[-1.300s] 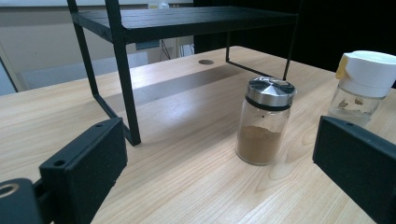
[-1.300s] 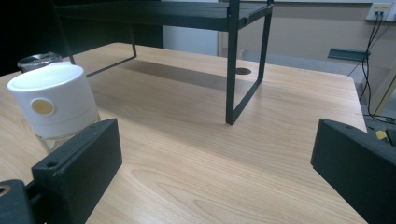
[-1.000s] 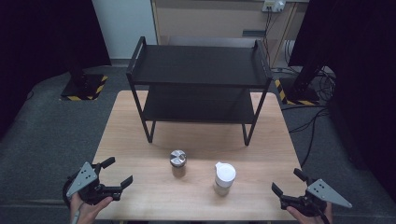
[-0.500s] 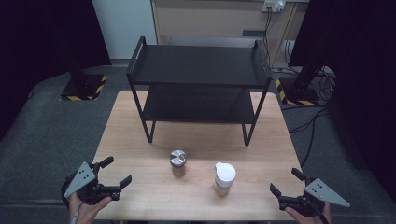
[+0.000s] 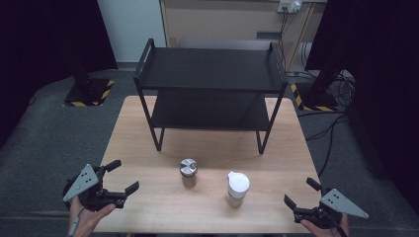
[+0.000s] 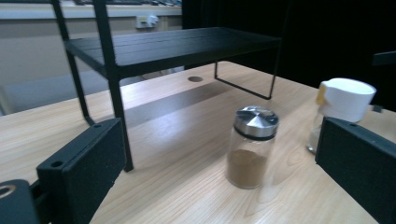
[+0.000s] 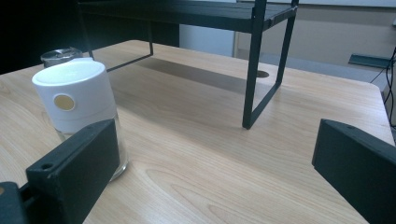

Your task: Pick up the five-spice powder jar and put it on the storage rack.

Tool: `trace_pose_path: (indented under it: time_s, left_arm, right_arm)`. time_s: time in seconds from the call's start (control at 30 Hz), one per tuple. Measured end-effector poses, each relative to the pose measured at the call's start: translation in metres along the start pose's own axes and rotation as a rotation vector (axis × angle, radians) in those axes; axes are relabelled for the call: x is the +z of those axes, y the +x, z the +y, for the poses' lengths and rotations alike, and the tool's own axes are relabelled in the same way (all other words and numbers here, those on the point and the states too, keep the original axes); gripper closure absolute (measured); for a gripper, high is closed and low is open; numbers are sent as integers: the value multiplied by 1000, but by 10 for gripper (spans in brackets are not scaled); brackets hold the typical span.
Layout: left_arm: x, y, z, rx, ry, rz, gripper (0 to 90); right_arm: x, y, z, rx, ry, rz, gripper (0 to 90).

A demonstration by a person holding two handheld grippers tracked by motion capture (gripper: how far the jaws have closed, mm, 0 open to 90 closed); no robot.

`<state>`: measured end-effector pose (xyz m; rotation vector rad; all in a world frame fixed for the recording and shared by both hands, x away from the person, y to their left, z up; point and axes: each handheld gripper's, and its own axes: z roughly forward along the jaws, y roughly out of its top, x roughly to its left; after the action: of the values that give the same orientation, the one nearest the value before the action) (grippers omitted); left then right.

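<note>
Centrally, on the near half of the pale wooden table (image 5: pixel 148 148), stands a small clear glass jar with a faceted silver metal cap (image 5: pixel 188 172), upright, about a third full of brown powder; in the left gripper view the same jar (image 6: pixel 250 146) sits between the two black jaws but farther off, untouched. Just to its right and slightly nearer the person stands a second clear glass jar with a tall white plastic lid (image 5: pixel 237 189), also upright, the two jars near each other but apart. In the right gripper view the white-lidded jar (image 7: pixel 79 109) shows a small yellow dot on its lid side and stands just beyond the left-hand jaw; contact cannot be told. Left gripper (image 5: pixel 120 177): held low at the table's near left corner, jaws spread wide, nothing between them. Right gripper (image 5: pixel 302 192): held at the near right corner, jaws likewise wide apart, empty. Both grippers well apart from the jars. Behind the jars, across the far half of the table, a black metal two-tier shelf rack (image 5: pixel 210 69) stands on thin legs, both tiers bare.
</note>
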<state>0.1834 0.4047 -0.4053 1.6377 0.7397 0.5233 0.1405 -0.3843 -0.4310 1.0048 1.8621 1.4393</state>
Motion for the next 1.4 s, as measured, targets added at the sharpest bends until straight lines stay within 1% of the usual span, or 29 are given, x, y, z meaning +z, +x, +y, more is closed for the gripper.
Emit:
trace_pose_path:
  time_s: [0.03, 0.07, 0.23, 0.3, 0.33, 0.37, 0.4, 0.47, 0.5, 0.53, 0.57, 0.67, 0.7, 0.73, 0.8, 0.83, 0.87, 0.9, 0.93, 0.97, 1.0, 1.03, 1.07, 1.1, 1.13, 1.17, 1.23, 1.4]
  left_arm:
    - [1, 4, 9, 0, 9, -24, 6]
    - [2, 6, 13, 6, 16, -34, 6]
    - [6, 13, 35, 38, 49, -64, 5]
    - [8, 17, 44, 42, 60, -83, 4]
    - [8, 17, 44, 42, 60, -83, 4]
    - [9, 20, 51, 54, 75, -88, 4]
    - [9, 22, 55, 57, 79, -91, 4]
    - [10, 27, 61, 52, 81, -100, 3]
    - [10, 29, 65, 56, 87, -98, 2]
    - [10, 29, 65, 56, 87, -98, 3]
    - [10, 33, 70, 59, 91, -94, 2]
    - [10, 41, 73, 42, 79, -91, 2]
    - [10, 44, 75, 32, 76, -97, 3]
    - [10, 44, 75, 32, 76, -97, 3]
    - [13, 49, 80, 32, 85, -109, 3]
    - [15, 50, 82, 35, 95, -112, 4]
    - [15, 50, 82, 35, 95, -112, 4]
    - [18, 51, 90, 49, 121, -123, 4]
    - [18, 51, 90, 49, 121, -123, 4]
    - [22, 53, 96, 56, 136, -142, 4]
    - [22, 53, 96, 56, 136, -142, 5]
    - [23, 55, 98, 59, 140, -152, 6]
    - [28, 57, 106, 73, 157, -178, 7]
    - [28, 57, 106, 73, 157, -178, 7]
    - [31, 57, 110, 81, 171, -183, 7]
    - [36, 57, 115, 89, 185, -195, 5]
    - [43, 56, 122, 104, 207, -201, 6]
    - [60, 56, 134, 126, 254, -235, 6]
  right_arm:
    - [0, 0, 0, 0, 1, 0, 14]
    - [0, 0, 0, -1, 1, 1, 14]
    - [0, 0, 0, -1, -1, 4, 14]
    - [0, 0, 1, 0, 6, 5, 15]
    - [0, 0, 1, 0, 6, 5, 15]
    - [0, -1, 1, 3, 9, 7, 14]
    - [0, -1, 1, 5, 9, 7, 14]
    - [0, -1, 1, 6, 10, 8, 13]
    - [0, -1, 1, 5, 10, 7, 13]
    - [0, -1, 1, 5, 10, 7, 13]
    - [0, -1, 0, 6, 8, 7, 13]
    - [0, -1, 0, 6, 7, 9, 14]
    - [0, -1, 0, 5, 6, 10, 14]
    - [0, -1, 0, 5, 6, 10, 14]
    - [0, -1, 0, 5, 5, 9, 14]
    - [0, -1, 0, 6, 5, 9, 14]
    - [0, -1, 0, 7, 5, 9, 13]
    - [0, -1, 0, 6, 4, 9, 13]
    - [0, -1, 0, 6, 4, 9, 13]
    - [0, -1, 0, 7, 5, 10, 14]
    - [0, -1, 0, 6, 4, 9, 14]
    - [0, -1, 0, 6, 5, 9, 14]
    - [0, -1, 0, 7, 5, 10, 14]
    - [0, -1, 0, 7, 4, 9, 14]
    - [0, -1, 0, 7, 4, 9, 14]
    - [0, -1, 0, 9, 2, 10, 14]
    - [0, -1, 0, 8, 3, 10, 14]
    - [-1, -1, 0, 10, 1, 10, 16]
